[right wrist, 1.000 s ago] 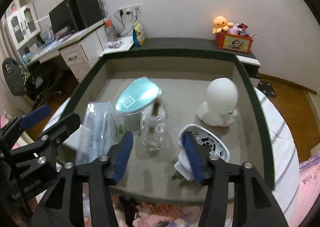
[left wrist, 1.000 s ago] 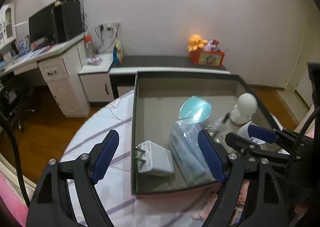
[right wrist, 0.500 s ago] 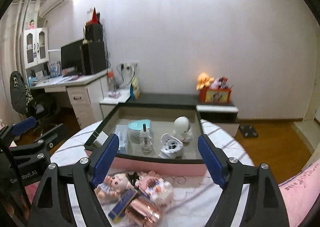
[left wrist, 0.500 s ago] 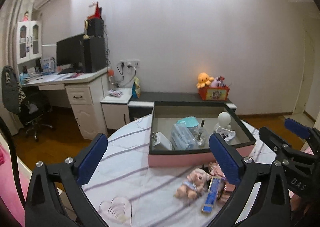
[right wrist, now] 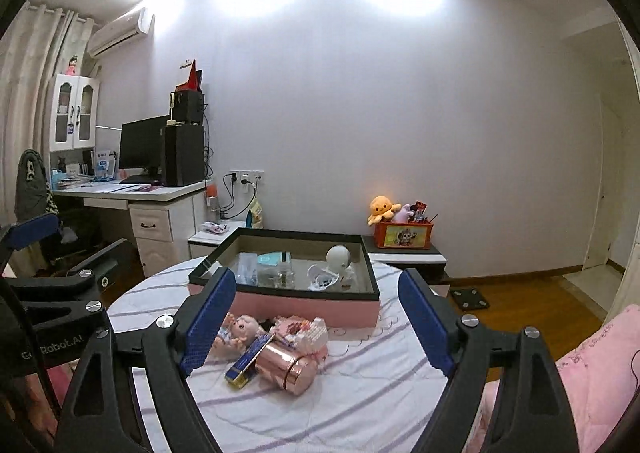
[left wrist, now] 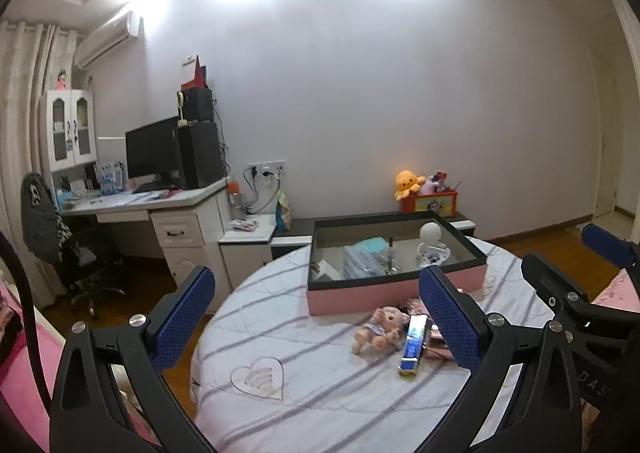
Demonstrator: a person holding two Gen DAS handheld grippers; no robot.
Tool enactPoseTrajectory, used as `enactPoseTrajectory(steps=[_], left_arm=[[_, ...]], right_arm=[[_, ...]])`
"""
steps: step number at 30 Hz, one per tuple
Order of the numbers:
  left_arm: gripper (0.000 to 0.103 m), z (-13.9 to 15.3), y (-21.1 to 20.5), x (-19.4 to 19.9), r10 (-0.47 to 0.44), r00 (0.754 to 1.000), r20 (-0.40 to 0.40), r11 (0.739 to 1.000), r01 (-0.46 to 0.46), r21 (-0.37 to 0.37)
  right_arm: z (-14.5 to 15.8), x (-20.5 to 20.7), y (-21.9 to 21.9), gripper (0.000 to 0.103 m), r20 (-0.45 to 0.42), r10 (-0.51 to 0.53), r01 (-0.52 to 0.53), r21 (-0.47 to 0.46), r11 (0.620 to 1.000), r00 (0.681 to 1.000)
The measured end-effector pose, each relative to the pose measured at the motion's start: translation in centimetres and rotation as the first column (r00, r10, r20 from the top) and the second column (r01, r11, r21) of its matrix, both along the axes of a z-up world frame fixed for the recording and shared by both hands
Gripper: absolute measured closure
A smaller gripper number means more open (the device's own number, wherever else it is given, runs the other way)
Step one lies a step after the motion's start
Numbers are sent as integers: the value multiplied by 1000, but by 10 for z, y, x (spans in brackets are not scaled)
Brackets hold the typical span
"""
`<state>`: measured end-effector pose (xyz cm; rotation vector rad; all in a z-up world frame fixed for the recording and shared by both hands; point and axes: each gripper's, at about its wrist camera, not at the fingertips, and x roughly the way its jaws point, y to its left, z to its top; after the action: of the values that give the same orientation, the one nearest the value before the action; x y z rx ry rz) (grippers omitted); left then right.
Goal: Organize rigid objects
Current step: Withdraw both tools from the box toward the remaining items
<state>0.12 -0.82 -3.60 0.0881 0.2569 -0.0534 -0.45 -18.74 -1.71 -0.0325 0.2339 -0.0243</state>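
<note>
Blue-padded, my left fingers (left wrist: 316, 319) stand spread wide with nothing between them, held above the near left part of the round worktop (left wrist: 320, 405), which wears a white cloth with lilac stripes. A clear heart-shaped piece (left wrist: 259, 378) lies flat on the cloth near me. Right of it a small doll (left wrist: 380, 329) lies on its side, touching a blue and gold box (left wrist: 412, 345). From my right camera, that box leans against a rose-gold metal bottle (right wrist: 290, 367) lying on its side, with a pink and white block model (right wrist: 302, 331) just behind it. My right fingers (right wrist: 312, 327) are likewise spread wide and grasp nothing, hovering over this cluster. Farther off sits the pink tray (right wrist: 304, 303) with its dark rim, holding a white round-headed figure (right wrist: 339, 258), a white fan-like piece (right wrist: 322, 278), a small clear bottle (right wrist: 285, 273), a teal-lidded container (right wrist: 269, 259) and a clear packet (right wrist: 246, 266).
</note>
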Motion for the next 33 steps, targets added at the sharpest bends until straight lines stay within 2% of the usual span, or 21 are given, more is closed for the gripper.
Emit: enactPoseTrajectory(steps=[10, 22, 28, 31, 33], left_arm=[[0, -3, 1, -11, -25, 1000, 12, 999, 26, -20], [0, -17, -9, 6, -38, 999, -31, 999, 38, -26], [0, -50, -15, 36, -90, 980, -177, 995, 83, -49], [0, -74, -28, 56, -138, 948, -287, 990, 128, -53], [0, -92, -39, 71, -151, 915, -373, 988, 145, -45]], right_arm=[[-5, -13, -1, 18, 22, -34, 35, -27, 999, 999], [-17, -4, -8, 18, -9, -41, 40, -30, 999, 999], [-38, 12, -15, 18, -84, -49, 45, -47, 998, 995], [-53, 25, -25, 18, -138, -64, 58, -45, 997, 988], [-64, 35, -33, 18, -186, -69, 63, -37, 997, 980]])
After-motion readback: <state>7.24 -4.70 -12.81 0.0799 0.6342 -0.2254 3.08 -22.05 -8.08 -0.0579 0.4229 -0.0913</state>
